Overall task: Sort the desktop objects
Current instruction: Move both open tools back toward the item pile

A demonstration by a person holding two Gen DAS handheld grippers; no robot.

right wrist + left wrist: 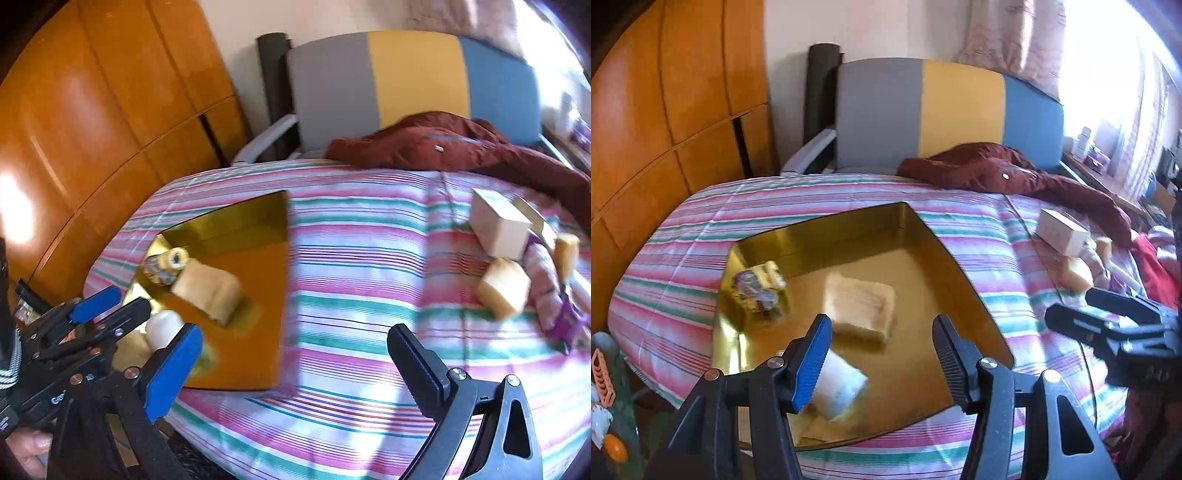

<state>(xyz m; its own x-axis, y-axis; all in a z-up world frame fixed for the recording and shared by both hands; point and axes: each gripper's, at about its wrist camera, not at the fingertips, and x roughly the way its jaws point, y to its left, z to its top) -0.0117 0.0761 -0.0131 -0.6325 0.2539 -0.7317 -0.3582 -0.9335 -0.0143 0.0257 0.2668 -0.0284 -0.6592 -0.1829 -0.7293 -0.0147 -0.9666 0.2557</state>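
We hold the left tongs (882, 354) over the gold tray (916, 236) on the striped bed (683, 236), their pads partly apart and clamped on nothing. In the tray lie a beige sponge (860, 306), a small patterned packet (757, 288) and a white packet (838, 387). Our right tongs (295, 373) stand wide apart and empty above the bedcover. Near them to the right sit a pale box (498, 229) and a yellow sponge block (504, 291), beside a maroon jacket (461, 144).

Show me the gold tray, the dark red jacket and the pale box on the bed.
gold tray (916, 306), left wrist view, bare floor.
dark red jacket (990, 170), left wrist view, middle folds.
pale box (498, 230), right wrist view, front face.
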